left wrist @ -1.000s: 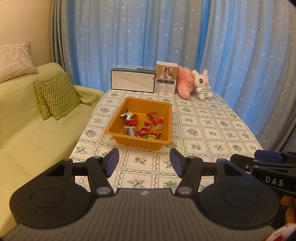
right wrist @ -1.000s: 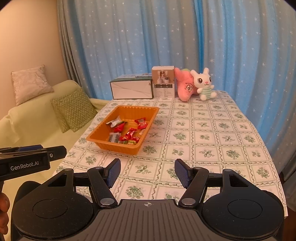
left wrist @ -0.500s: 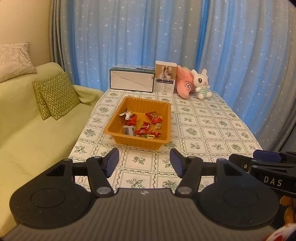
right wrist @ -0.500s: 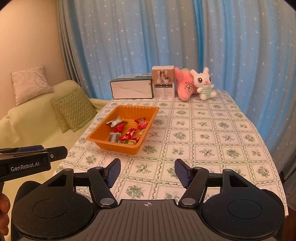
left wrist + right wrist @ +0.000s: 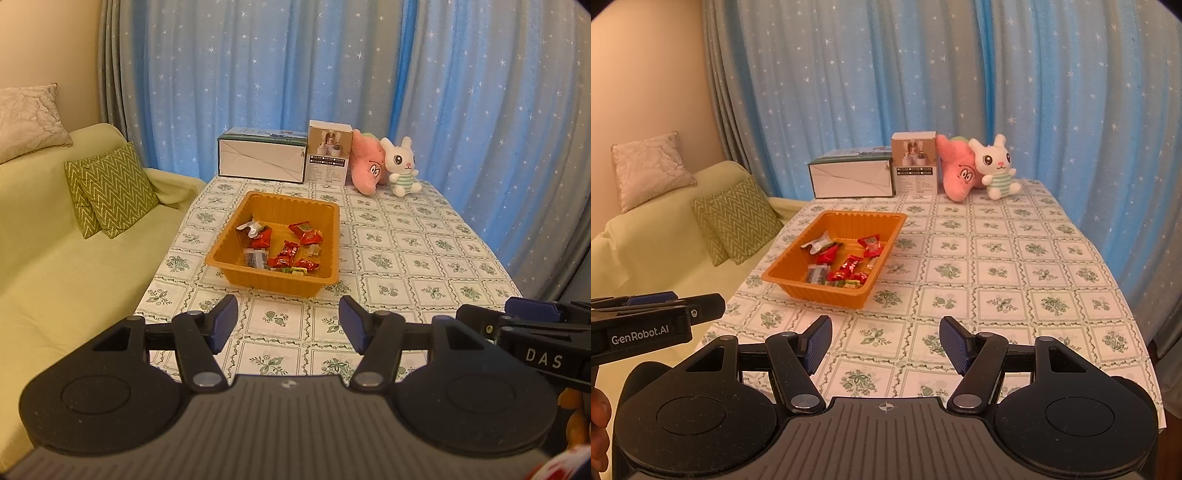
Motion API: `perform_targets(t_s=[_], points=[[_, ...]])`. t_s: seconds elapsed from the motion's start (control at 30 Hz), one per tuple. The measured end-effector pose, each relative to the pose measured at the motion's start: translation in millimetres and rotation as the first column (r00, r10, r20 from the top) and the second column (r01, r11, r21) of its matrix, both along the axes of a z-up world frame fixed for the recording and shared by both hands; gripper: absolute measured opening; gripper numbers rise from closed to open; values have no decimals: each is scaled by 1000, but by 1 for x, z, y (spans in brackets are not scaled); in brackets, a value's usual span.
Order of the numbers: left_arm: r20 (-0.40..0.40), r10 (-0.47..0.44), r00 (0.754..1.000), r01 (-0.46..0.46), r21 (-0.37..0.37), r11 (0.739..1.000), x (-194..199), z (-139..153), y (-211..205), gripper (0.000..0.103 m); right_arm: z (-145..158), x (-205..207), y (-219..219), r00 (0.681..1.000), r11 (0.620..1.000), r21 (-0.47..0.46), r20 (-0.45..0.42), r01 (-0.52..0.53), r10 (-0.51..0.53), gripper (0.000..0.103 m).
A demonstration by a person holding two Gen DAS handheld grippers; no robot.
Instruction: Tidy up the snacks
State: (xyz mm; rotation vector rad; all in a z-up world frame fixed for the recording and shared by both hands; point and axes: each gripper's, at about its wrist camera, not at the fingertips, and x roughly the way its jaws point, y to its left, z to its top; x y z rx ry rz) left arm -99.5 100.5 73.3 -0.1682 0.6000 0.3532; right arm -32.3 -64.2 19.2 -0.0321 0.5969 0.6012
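Observation:
An orange plastic tray (image 5: 334,240) (image 5: 886,243) sits on the left half of the table and holds several small wrapped snacks (image 5: 284,254) (image 5: 846,267), mostly red, one white. My left gripper (image 5: 288,323) hangs over the table's near edge, well short of the tray, open with nothing between its blue pads. My right gripper (image 5: 885,343) hovers a little to the right of it, also open and empty. Each gripper's side shows at the edge of the other's view.
A patterned tablecloth (image 5: 1015,280) covers the table. At the far end stand a white box (image 5: 262,160), a small carton (image 5: 329,157), a pink plush (image 5: 367,170) and a white rabbit plush (image 5: 400,166). A green sofa with cushions (image 5: 114,188) lies to the left. Blue curtains hang behind.

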Motion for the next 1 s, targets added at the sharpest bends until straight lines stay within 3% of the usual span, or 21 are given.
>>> perform_targets(t_s=[1.0], points=[[-5, -10, 1000, 10, -21, 1000, 2, -5, -1, 58, -2, 1, -2, 1000, 1000, -1, -5, 3, -3, 64]])
